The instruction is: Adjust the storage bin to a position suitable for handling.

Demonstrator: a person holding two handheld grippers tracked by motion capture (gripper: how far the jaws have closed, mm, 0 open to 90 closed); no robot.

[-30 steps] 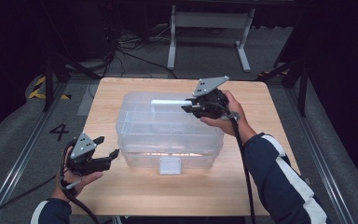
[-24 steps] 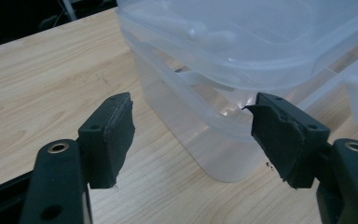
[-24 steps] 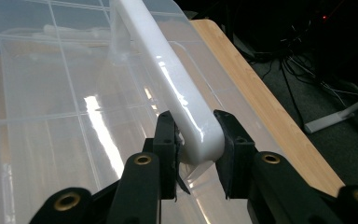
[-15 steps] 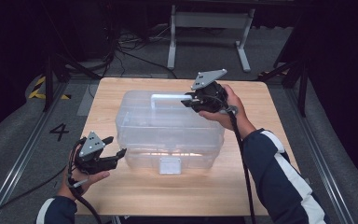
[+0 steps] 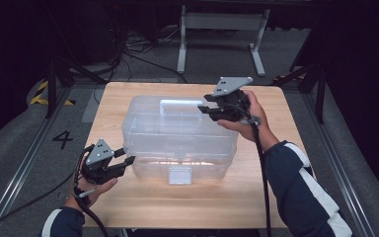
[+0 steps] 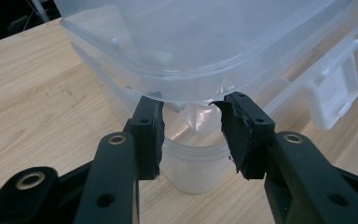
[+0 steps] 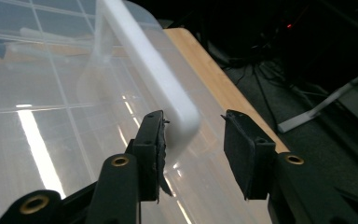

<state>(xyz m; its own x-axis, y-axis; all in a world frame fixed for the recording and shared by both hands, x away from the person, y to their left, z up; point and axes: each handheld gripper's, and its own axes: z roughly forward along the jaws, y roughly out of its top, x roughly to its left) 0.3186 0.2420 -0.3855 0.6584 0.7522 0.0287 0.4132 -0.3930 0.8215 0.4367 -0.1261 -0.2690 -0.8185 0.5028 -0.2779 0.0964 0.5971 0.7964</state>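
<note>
1. Centrally, clear plastic bin [image 5: 180,136] sits on wooden table [image 5: 276,168], lid on, white latch [image 5: 179,175] on its near side.
2. Left gripper [image 5: 121,163] at bin's near-left corner, jaws open, nothing held.
3. Right gripper [image 5: 208,109] over bin's far-right lid, jaws open astride white handle [image 7: 154,74], not clamped.
4. Floor left of bin reads "4" [image 5: 62,139].
5. No label readable on bin.

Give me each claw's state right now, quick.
Left claw: open, jaws at the clear bin's lower corner, gripping nothing.
Right claw: open, jaws either side of the white handle, not closed on it.
</note>
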